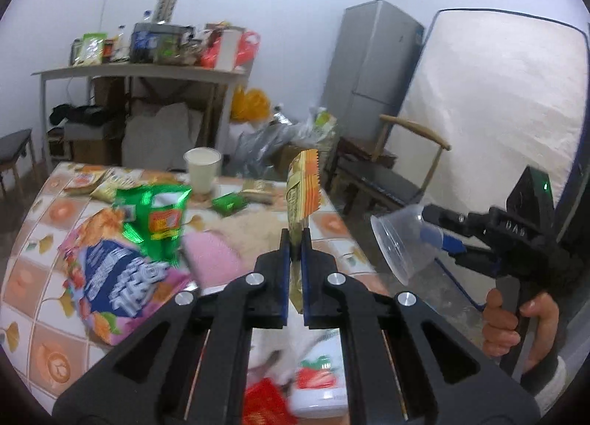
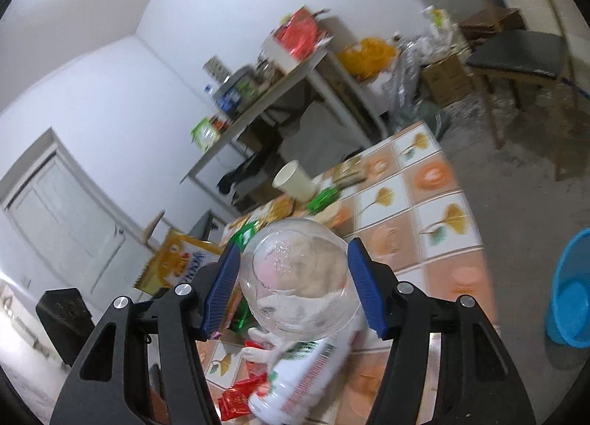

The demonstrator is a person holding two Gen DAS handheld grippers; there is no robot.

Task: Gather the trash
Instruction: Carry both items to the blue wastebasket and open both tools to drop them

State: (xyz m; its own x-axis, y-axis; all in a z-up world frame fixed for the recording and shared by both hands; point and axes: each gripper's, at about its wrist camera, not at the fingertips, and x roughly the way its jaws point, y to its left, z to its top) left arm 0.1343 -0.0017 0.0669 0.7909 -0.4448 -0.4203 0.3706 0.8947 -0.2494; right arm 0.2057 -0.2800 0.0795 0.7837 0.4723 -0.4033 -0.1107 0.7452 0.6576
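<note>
1. Your left gripper (image 1: 295,240) is pinched tight on a thin yellow and orange foil wrapper (image 1: 302,185) with a serrated edge, standing upright above the tiled table (image 1: 29,270)
2. Your right gripper (image 2: 291,277) has its ribbed blue pads (image 2: 359,273) pressed on both sides of a clear round plastic cup (image 2: 295,277), held off the table's edge; your hand (image 1: 516,325) grips the handle
3. On the table lie a crinkled green foil bag (image 1: 158,214), a glossy purple snack bag (image 1: 114,284) and a small green packet (image 1: 229,202)
4. A white paper cup (image 1: 202,170) stands upright at the table's far edge
5. A blue mesh basket (image 2: 569,288) sits on the floor beside the table
</note>
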